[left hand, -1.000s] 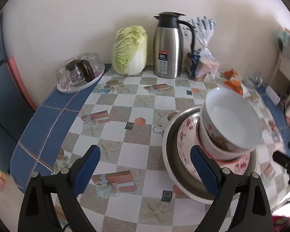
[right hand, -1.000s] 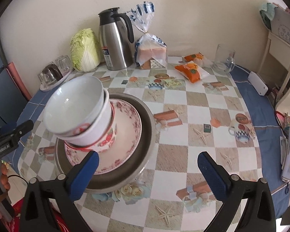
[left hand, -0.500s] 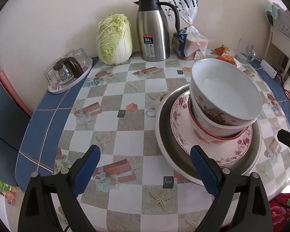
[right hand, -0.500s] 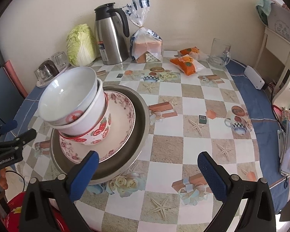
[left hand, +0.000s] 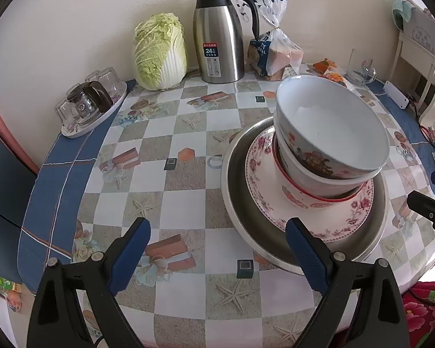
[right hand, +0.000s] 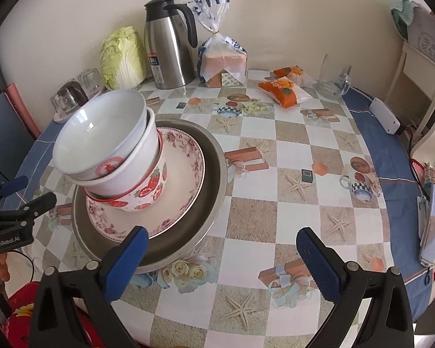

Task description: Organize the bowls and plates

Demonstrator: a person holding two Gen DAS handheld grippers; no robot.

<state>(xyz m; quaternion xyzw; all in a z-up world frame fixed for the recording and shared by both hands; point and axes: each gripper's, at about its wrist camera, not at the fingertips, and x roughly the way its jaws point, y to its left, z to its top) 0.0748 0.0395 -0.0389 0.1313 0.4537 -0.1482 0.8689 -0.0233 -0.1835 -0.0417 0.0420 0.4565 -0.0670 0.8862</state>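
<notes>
Round table under glossy checked oilcloth, beige and white squares printed with starfish and gift boxes, blue band at the edge.

Stack on the near half of the table: wide shallow brushed-metal basin at the bottom; inside it a scalloped white china plate with pink rose border; on that a red-rimmed strawberry-print bowl; nested in it a plain white bowl; topmost a glazed white bowl with flower decal, tilted, not seated flat.

Left gripper: black plastic arms, ribbed blue pads, jaws spread wide, nothing between them. Right pad overlapping the near rim of the basin in the left view; contact not clear.

Right gripper: same build, jaws likewise released and empty, left pad over the basin's near rim.

Far edge, along the wall: pale green napa cabbage, upright; brushed steel thermos jug with black lid and handle; clear bag of sliced bread, tied at the neck. Far left, white oval tray of upturned glasses. Far right, orange snack packets and clear glass mug.
</notes>
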